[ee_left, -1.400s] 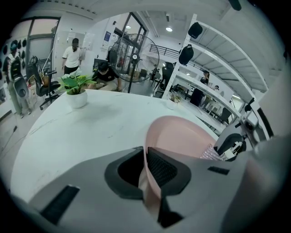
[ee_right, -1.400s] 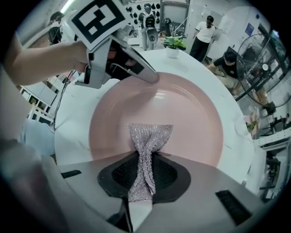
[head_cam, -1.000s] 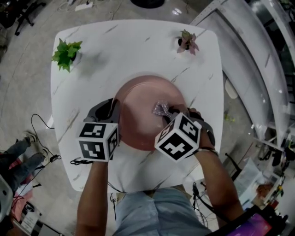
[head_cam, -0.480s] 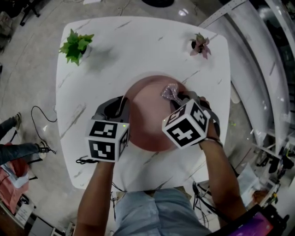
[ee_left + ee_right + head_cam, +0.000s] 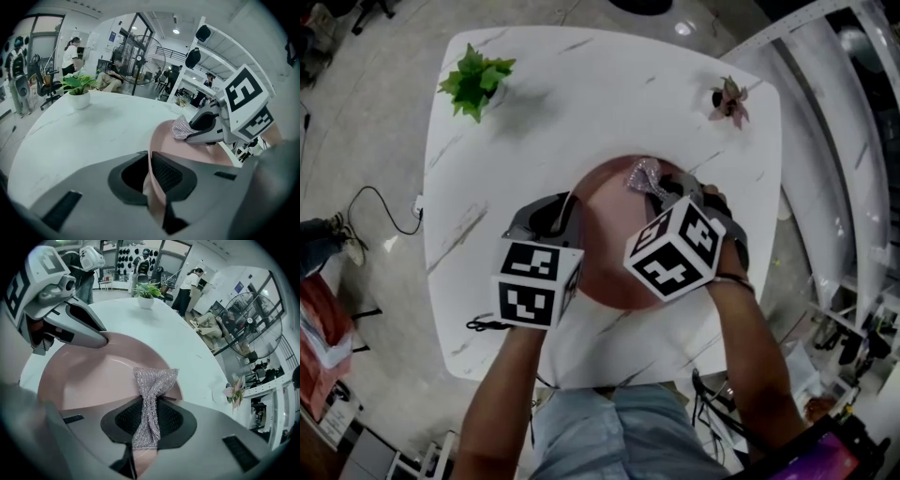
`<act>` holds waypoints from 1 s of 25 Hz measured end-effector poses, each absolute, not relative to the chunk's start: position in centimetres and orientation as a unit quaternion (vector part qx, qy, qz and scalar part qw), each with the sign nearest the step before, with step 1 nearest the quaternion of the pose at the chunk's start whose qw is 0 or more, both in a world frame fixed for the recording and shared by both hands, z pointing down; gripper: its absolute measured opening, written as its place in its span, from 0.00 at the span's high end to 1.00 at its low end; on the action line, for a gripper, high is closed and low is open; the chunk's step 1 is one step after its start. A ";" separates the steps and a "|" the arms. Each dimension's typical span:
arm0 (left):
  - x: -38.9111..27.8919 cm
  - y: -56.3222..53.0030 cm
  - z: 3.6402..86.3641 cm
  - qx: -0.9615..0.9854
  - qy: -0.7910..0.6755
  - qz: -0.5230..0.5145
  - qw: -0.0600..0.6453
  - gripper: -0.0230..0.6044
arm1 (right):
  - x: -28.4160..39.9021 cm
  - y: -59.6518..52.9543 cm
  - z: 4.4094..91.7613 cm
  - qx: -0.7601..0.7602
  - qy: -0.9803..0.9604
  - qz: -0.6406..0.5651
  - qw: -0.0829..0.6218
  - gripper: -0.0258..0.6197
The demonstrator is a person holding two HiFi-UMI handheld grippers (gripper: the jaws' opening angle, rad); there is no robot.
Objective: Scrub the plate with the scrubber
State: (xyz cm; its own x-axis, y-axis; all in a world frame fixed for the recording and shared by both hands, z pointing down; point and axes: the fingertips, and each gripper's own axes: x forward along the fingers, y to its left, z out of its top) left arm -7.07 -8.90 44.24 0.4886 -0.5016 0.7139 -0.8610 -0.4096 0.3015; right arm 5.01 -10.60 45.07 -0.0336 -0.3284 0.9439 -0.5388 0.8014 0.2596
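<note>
A round pink plate [image 5: 609,258] sits mid-way across a white marble counter [image 5: 487,122], seen from above. The left gripper [image 5: 570,214] has its jaws closed on the plate's left rim, one jaw inside and one outside, steadying it. The right gripper [image 5: 667,192] has its jaws pinched tight on a silvery mesh scrubber [image 5: 643,175], which fans out beyond them and rests on the plate's far edge. A green potted plant [image 5: 475,80] stands at the far left corner, a small pink plant [image 5: 729,101] at the far right. Scrubbing looks under way: with the scrubber at the far rim, the plate's centre and near side seemingly remain. No suds or dirt show, so how much is clean is unclear.
</note>
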 end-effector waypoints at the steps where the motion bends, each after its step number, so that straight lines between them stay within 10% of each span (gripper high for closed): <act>1: -7.1 -8.9 44.3 0.795 -0.429 0.268 0.335 0.92 | 5.0 -10.6 45.1 0.302 -0.714 0.080 0.626 0.82; 25: -7.2 -8.6 44.5 0.789 -0.420 0.266 0.360 0.92 | -2.5 -4.9 44.8 0.207 -0.777 0.047 0.592 0.82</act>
